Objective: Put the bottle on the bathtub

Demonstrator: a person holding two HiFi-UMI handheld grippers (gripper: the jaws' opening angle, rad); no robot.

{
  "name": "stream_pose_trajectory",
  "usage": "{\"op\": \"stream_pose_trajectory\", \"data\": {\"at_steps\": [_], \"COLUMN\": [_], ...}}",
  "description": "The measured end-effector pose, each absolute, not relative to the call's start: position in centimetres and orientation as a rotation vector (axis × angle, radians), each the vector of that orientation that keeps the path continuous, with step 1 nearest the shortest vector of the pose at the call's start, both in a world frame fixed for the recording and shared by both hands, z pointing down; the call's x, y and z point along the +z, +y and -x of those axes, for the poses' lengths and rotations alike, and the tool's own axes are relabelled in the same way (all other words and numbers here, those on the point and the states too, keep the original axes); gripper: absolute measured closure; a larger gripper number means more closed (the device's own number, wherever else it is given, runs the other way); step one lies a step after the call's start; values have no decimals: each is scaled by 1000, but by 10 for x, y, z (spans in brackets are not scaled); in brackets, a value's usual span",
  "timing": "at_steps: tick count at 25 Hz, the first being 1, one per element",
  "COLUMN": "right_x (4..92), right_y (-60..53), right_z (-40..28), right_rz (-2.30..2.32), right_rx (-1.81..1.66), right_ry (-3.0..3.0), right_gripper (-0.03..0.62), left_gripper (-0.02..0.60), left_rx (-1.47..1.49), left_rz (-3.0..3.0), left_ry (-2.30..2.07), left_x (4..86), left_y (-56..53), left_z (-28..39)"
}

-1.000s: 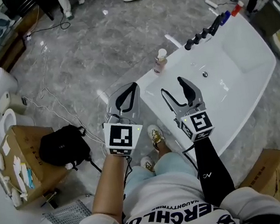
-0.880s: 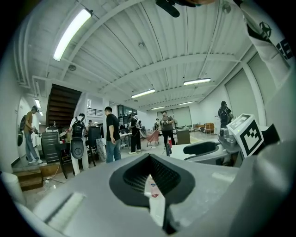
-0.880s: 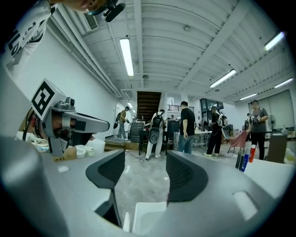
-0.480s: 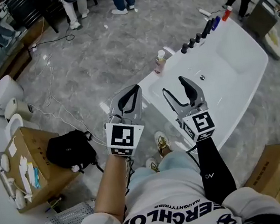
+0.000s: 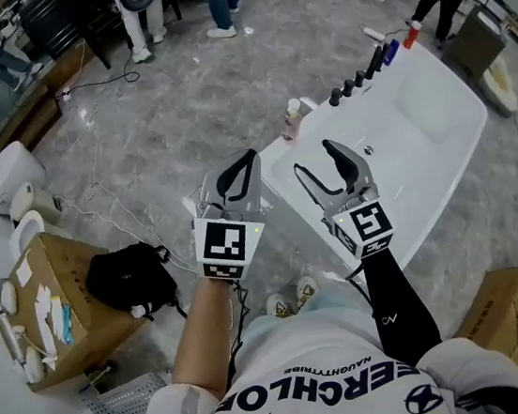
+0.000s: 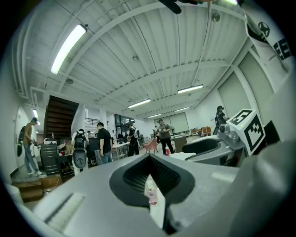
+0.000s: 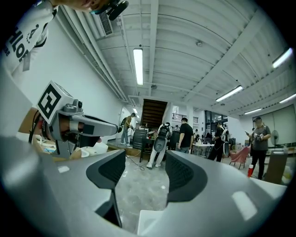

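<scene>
"The bottle: where is it?"

"Upright on the bathtub's rim, at the corner. The row of dark taps runs further along the same edge. Neither gripper touches it, and both are well apart from it."

"What has changed in the last second?"

"Both grippers have drawn up and back from the bathtub together. The person's shoes now stand further from its near side. The bottle hasn't shifted on the rim."

"And the jaws?"

"The left gripper has its jaws together at the tips with nothing gripped. The slit between them in the left gripper view shows only the distant bottle and the white bathtub. The right gripper hangs over the bathtub's near rim with its jaws spread wide and empty, as wide as a second ago."

"So what does that mean for the job?"

"I'd call the placing done. The bottle is on the bathtub, let go, and standing by itself. The pull-back looks like the finish. At most the hands have to clear off, and with that gap I see little chance of knocking it."
</scene>
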State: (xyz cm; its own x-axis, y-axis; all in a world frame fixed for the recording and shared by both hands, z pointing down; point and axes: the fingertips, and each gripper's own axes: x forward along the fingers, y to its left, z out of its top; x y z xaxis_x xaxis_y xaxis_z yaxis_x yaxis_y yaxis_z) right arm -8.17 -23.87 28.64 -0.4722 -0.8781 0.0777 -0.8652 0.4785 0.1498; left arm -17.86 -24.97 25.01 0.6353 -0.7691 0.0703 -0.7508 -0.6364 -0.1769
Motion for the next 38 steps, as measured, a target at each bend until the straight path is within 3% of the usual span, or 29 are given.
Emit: {"op": "stream_pose_trajectory", "data": {"at_steps": [5,13,17,38], "right_x": [276,275,279,273], "right_y": [-224,-205,-198,-180], "right_z": [83,79,81,81], "right_rz": [-1506,-1527,-1558,-1609], "right_rx": [-166,-172,-177,-190], "right_ry": [-2595,-2579,-2561,-2512], "right_gripper": [309,453,563,566], "left_gripper": [580,580,580,580], "left_rx": [-225,-256,-258,-206], "left_rz": [2695,2694,2691,2695], "left_ry": [1272,1305,1298,1266], "left_x": [241,245,247,242], "left_y": [-237,-219,-212,-196], "left_z": [181,189,192,197]}}
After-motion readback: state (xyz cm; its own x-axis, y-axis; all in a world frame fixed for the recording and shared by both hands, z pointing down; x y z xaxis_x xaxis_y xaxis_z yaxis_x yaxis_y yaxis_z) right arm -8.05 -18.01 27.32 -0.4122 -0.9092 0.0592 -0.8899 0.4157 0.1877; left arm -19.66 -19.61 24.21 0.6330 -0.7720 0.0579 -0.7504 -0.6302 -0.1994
